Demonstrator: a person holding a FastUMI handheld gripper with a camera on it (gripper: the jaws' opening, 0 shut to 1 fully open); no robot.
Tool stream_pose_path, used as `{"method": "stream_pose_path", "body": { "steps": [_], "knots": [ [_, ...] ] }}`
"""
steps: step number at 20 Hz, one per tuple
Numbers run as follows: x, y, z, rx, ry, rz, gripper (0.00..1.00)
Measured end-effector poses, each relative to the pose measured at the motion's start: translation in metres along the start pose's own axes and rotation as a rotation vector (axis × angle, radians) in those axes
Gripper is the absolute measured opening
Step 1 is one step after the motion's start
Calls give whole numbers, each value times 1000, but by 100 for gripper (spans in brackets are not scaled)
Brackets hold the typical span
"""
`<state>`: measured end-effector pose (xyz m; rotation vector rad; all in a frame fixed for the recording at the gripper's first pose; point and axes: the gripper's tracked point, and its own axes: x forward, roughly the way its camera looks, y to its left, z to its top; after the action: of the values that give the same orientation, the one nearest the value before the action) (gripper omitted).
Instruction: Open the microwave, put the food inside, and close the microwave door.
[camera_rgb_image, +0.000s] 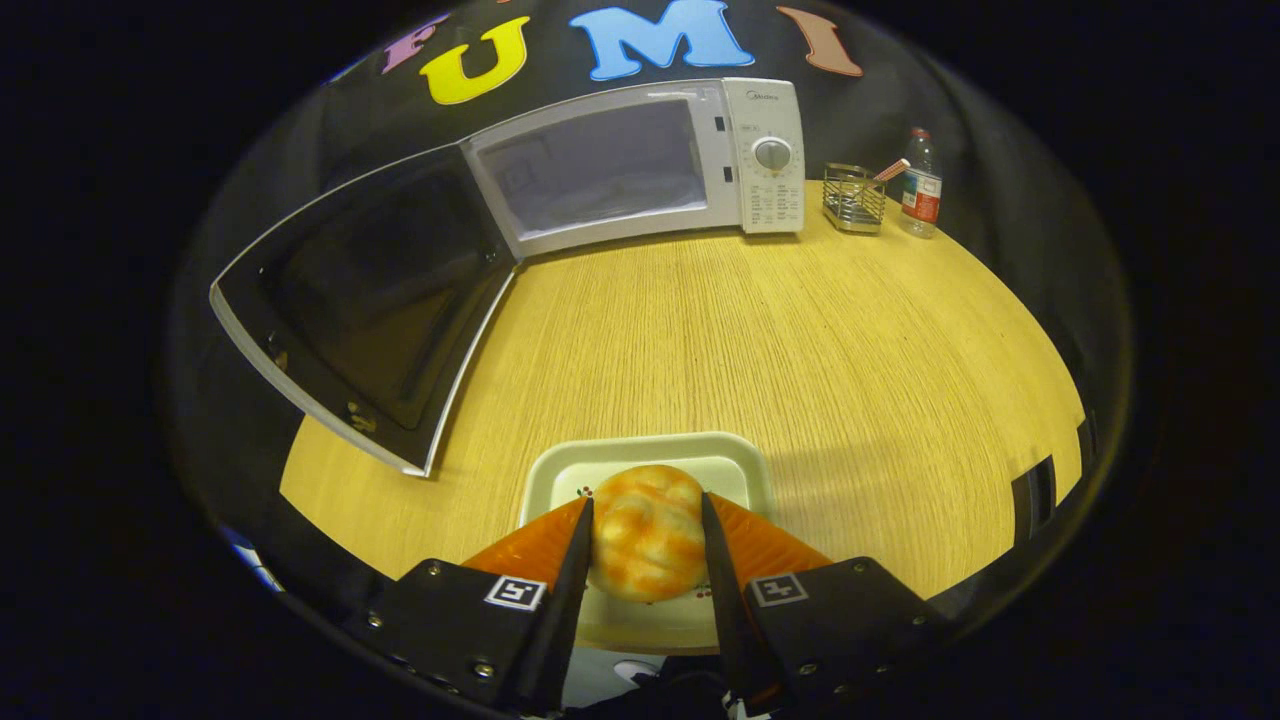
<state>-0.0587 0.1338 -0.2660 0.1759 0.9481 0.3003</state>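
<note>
Claw (648, 525) pinching bun (647, 545) over plate (560, 470); microwave (640, 165) far beyond it, door (370, 300) swung open ahead to the left.

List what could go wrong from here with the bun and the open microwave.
1. The gripper is closed on the round bun over the plate; the bun looks soft, so it may squash or slip out on the way.
2. The microwave door swings out over the table beside the path to the microwave; a wide sweep could clip it.
</note>
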Motion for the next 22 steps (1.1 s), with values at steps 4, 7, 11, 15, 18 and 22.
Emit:
{"method": "stream_pose_path", "body": {
  "steps": [4, 7, 11, 15, 18, 22],
  "knots": [
    [-12, 14, 34, 38, -64, 72, 60],
    [-17, 21, 60, 62, -113, 111, 59],
    [-22, 33, 98, 135, -186, 187, 59],
    [-21, 39, 133, 180, -256, 226, 59],
    [-13, 48, 157, 219, -310, 255, 59],
    [-1, 59, 188, 271, -374, 290, 59]
  ]
}}
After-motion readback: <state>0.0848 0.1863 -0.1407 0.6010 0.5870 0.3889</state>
